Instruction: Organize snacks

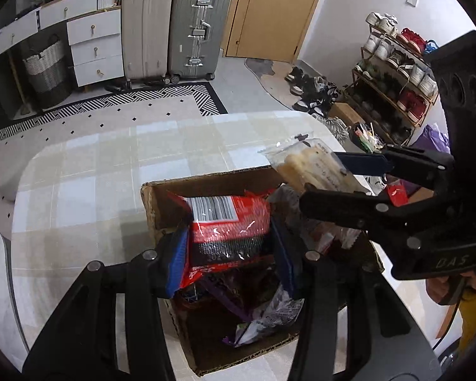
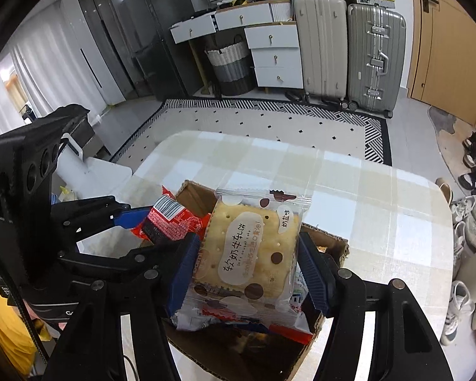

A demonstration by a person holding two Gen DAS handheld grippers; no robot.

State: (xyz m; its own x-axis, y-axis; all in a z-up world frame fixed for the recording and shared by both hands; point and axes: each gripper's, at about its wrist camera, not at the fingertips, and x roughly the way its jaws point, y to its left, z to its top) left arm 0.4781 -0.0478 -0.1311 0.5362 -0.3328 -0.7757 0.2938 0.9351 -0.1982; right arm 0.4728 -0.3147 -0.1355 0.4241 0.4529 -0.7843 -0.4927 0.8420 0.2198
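The left gripper has its blue pads pressed on both sides of a red packet, which bears a barcode label on its upper face. The packet is held upright above the open top of a cardboard box, with its lower end among the contents. The right gripper is clamped on a clear-wrapped cracker pack; each pad bears on one edge of the wrapper, and the printed face is turned to the right wrist camera. In the left wrist view this pack sits above the far right corner of the box, clear of its rim. Both grippers are angled downward toward the box and stand close together, the left one visible at the left of the right wrist view with the red packet in its jaws. The box stands on a table covered in a pale checked cloth, near the table's near edge. Inside the box lie further wrapped snacks, including a purple and white bag; their number cannot be determined. Beyond the table are a patterned rug, two suitcases, white drawers and a shoe rack.
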